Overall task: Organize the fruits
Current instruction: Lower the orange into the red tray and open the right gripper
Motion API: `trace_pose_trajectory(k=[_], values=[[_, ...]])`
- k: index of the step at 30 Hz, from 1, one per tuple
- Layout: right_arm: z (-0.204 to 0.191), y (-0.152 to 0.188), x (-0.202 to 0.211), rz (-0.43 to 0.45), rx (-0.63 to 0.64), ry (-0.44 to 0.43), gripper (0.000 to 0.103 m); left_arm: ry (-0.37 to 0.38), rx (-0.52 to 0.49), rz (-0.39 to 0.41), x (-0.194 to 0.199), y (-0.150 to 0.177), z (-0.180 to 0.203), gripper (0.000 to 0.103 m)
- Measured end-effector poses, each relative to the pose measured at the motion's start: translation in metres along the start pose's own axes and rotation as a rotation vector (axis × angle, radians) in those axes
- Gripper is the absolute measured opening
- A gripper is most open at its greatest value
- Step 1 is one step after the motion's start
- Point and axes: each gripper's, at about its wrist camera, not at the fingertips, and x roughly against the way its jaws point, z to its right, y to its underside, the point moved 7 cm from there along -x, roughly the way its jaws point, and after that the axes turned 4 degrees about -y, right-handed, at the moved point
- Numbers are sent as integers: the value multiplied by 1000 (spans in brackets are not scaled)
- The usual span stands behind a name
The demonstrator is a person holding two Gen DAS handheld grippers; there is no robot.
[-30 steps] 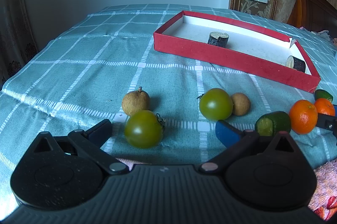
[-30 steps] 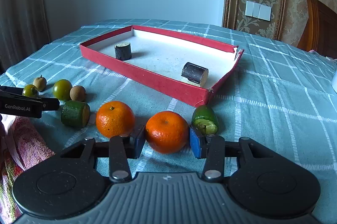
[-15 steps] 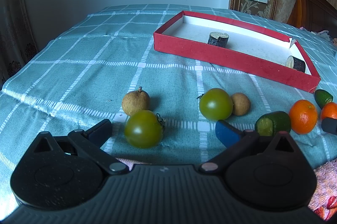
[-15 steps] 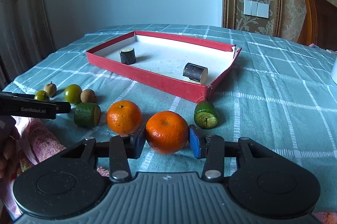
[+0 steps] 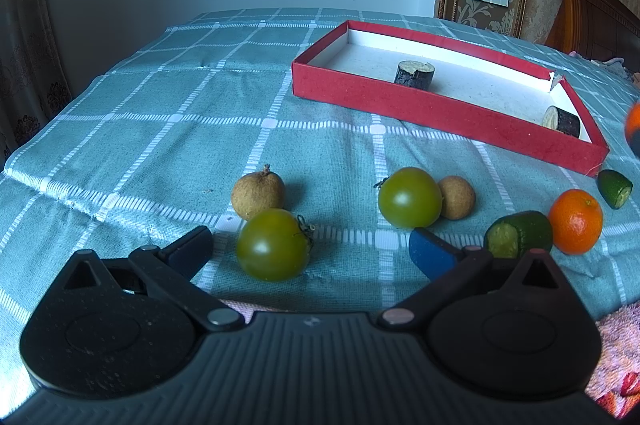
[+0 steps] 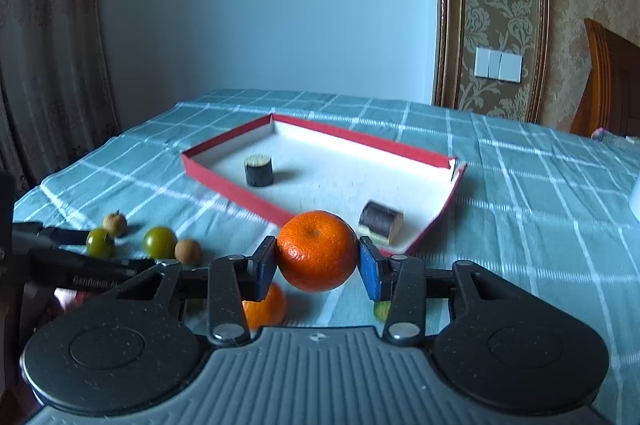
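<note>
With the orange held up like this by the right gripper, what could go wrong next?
1. The right gripper holds the round orange only at its two sides; it may slip and drop.
2. The red tray has a low wall; a low carry could hit it.
3. The dark log pieces in the tray could block the landing spot.

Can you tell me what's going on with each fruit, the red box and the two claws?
Right claw: shut on the held orange, lifted.
Left claw: open, holding nothing.
Other orange: on the cloth.
Two green tomatoes: on the cloth.
Two brown fruits: on the cloth.
Red box: open, holds two dark cut pieces.
</note>
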Motion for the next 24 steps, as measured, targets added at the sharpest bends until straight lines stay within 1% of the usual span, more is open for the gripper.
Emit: trace_pose_trajectory(k=[4, 9, 12, 15, 17, 18, 19, 20, 21, 24], values=[[5, -21, -19, 18, 4, 14, 43, 0, 0, 0, 0, 0, 0, 103], [16, -39, -57, -8, -8, 27, 43, 0, 0, 0, 0, 0, 0, 103], [21, -41, -81, -33, 1, 48, 43, 0, 0, 0, 0, 0, 0, 103], [29, -36, -105, -86, -23, 43, 43, 0, 0, 1, 0, 0, 0, 103], [33, -32, -113, -104, -37, 47, 44, 0, 0, 1, 0, 0, 0, 103], [34, -30, -114, -109, -43, 46, 50, 0, 0, 1, 0, 0, 0, 103], [35, -29, -112, -106, -57, 46, 53, 0, 0, 1, 0, 0, 0, 103], [37, -29, -108, -93, -70, 45, 59, 0, 0, 1, 0, 0, 0, 103], [38, -29, -102, -76, -77, 38, 61, 0, 0, 1, 0, 0, 0, 103], [41, -27, -77, -29, -87, 48, 61, 0, 0, 1, 0, 0, 0, 103]])
